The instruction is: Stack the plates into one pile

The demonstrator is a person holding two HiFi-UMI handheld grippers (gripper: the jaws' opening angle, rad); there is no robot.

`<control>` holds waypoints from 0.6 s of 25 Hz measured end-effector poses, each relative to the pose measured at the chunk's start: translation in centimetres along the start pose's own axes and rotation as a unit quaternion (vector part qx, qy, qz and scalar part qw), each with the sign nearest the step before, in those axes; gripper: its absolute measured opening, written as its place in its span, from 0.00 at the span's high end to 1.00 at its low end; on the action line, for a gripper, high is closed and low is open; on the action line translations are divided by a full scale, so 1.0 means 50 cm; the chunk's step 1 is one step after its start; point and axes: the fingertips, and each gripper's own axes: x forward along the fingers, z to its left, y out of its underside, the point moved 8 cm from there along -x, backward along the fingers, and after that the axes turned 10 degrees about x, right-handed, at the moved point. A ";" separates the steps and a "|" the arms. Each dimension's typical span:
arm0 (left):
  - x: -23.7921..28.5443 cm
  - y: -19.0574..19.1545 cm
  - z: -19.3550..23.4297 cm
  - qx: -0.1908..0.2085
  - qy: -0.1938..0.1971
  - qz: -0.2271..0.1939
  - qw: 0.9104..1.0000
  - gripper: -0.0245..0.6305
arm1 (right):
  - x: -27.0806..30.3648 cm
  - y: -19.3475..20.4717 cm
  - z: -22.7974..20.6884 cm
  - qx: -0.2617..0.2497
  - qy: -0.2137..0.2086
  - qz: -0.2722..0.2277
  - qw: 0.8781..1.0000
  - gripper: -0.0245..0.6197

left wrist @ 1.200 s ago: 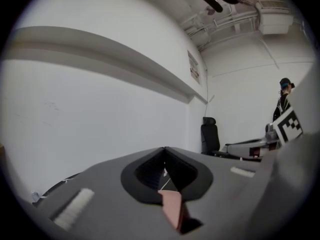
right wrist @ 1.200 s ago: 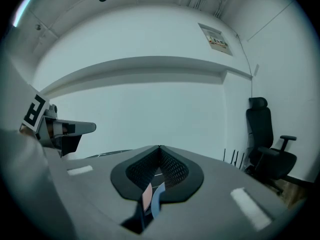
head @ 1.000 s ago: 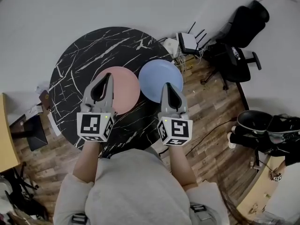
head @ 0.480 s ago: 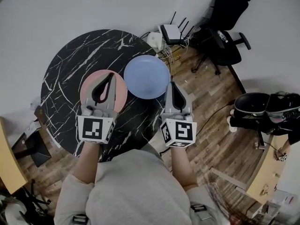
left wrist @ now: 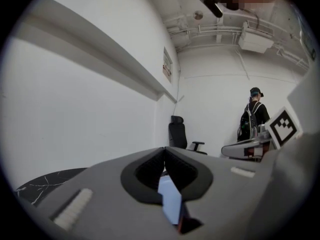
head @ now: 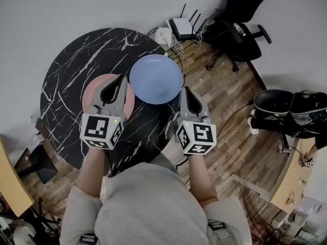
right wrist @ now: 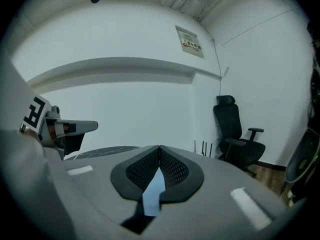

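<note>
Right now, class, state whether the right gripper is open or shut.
Shut. On the right gripper, the jaws meet at their tips with nothing clamped between them.

Grey left claw (head: pixel 121 78), right claw (head: pixel 184 90), grey shirt (head: pixel 148 203)

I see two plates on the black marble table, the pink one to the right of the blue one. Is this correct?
Not quite: the head view shows the pink plate to the left of the blue plate. Both do lie on the black marble table.
</note>
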 end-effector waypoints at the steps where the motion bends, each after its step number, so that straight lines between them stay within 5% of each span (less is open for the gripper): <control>1: 0.010 0.010 0.004 0.000 0.007 0.017 1.000 0.87 | 0.007 0.005 -0.004 0.007 0.000 0.012 1.000 0.96; 9: 0.099 0.090 0.029 -0.006 0.064 0.130 0.989 0.87 | 0.067 0.045 -0.050 0.043 0.008 0.105 0.994 0.95; 15: 0.169 0.153 0.048 -0.020 0.099 0.216 0.971 0.80 | 0.108 0.091 -0.102 0.087 0.041 0.148 0.984 0.95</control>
